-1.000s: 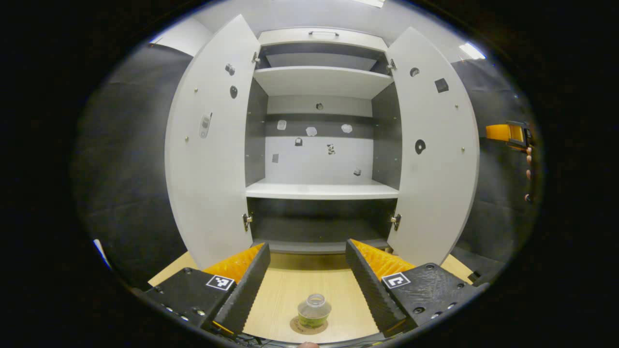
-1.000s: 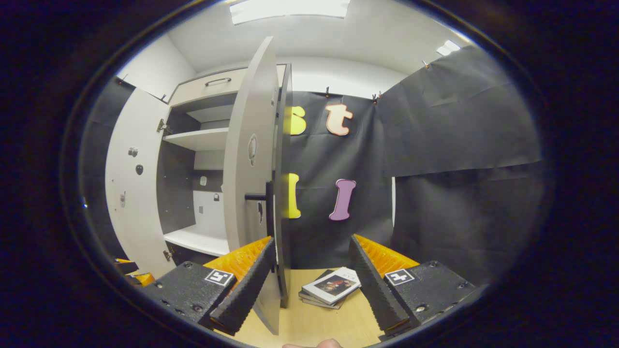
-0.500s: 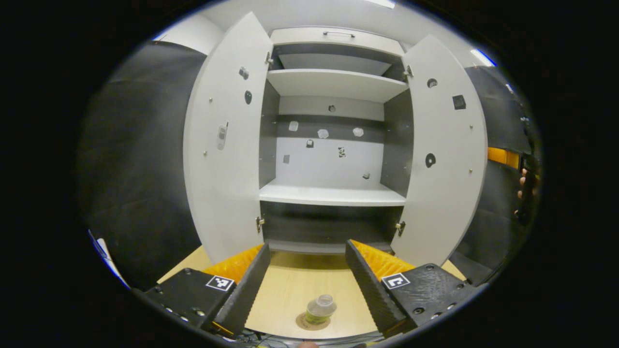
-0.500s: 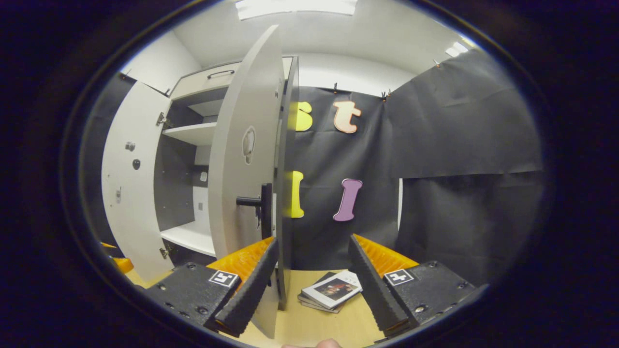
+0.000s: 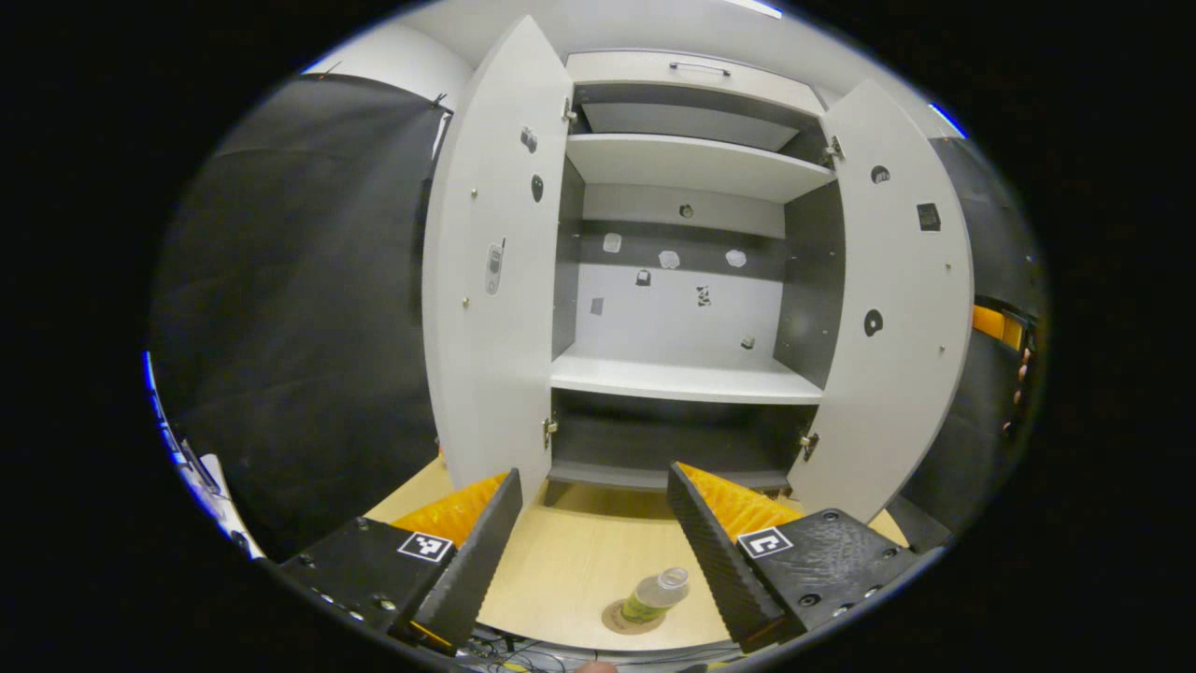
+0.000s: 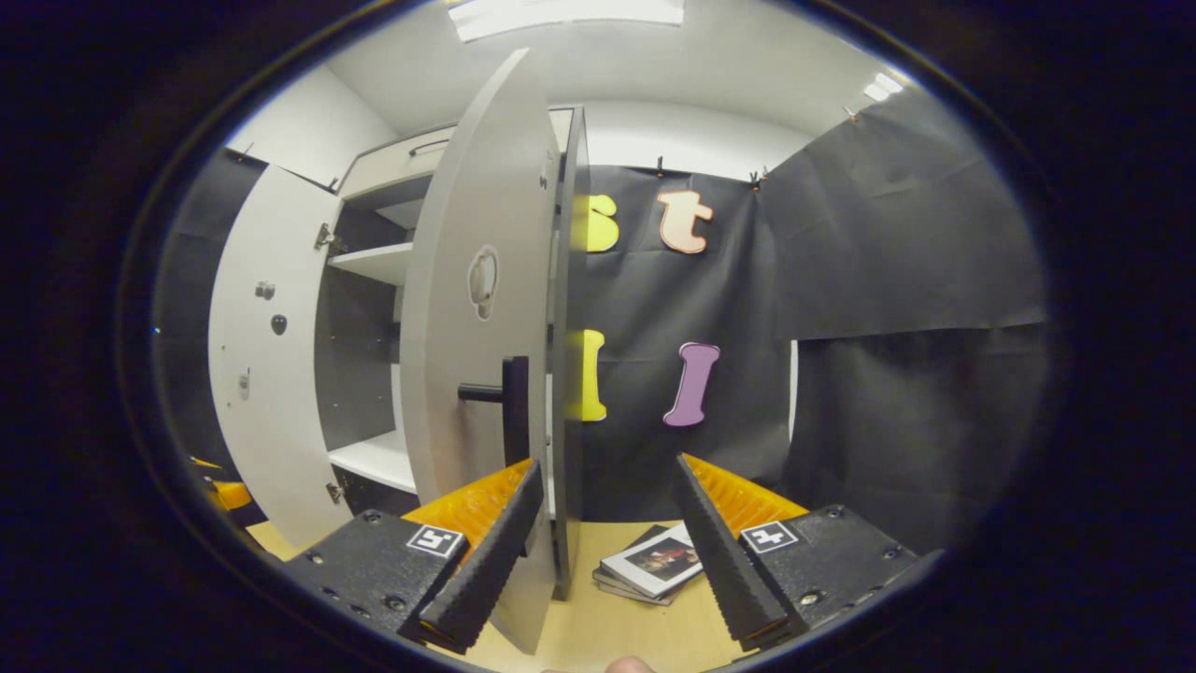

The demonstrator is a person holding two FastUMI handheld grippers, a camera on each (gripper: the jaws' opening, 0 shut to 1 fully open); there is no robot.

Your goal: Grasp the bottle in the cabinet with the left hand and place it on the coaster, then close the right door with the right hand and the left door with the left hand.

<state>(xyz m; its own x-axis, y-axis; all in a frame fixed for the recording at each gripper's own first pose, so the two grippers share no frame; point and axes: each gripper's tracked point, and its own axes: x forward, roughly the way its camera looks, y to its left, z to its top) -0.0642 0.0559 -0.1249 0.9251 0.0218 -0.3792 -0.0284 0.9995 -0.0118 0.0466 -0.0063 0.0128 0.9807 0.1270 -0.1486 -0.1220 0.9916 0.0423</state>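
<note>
The bottle [image 5: 656, 594] stands on the coaster [image 5: 628, 618]; both my claws gape empty, the right claw [image 6: 605, 551] beside the right door [image 6: 481, 308] to push.

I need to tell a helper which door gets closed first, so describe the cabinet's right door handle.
Find the open white cabinet on the wooden table. Its right door swings out edge-on toward the right gripper view. The handle is the dark bar on that door's outer face, unlike the small stickers inside.

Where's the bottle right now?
In the left gripper view, the bottle stands on the coaster on the wooden table, in front of the open cabinet.
</note>
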